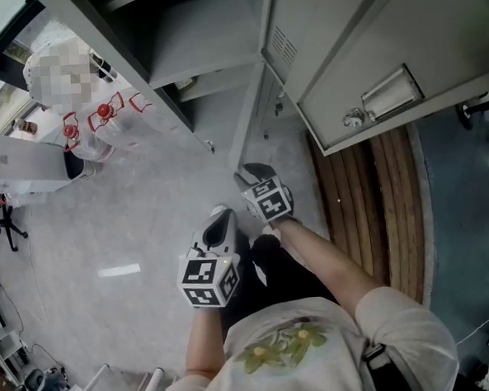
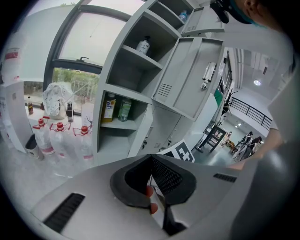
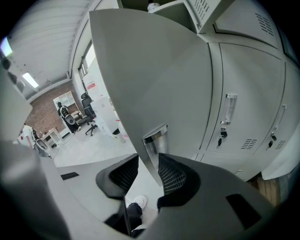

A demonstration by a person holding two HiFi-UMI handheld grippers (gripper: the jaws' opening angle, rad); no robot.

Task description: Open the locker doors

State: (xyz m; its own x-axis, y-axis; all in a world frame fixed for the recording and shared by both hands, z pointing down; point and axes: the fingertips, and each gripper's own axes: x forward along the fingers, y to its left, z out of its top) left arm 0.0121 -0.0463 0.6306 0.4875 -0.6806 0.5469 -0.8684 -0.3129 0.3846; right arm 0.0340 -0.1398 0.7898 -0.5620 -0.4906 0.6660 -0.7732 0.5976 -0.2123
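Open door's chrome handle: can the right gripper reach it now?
Probably yes. The right gripper has its jaws apart, and the chrome handle lines up ahead between them, nothing in the way.

Bright, even daylight is admitted through the large glass window (image 2: 86, 44) at ten o'clock; both gripper views are bent and darkened at their rims.

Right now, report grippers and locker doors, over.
Left gripper shut, empty. Right gripper open, jaws astride the locker door edge by its metal handle. Upper door stands open. Water bottles on floor, apart from both.
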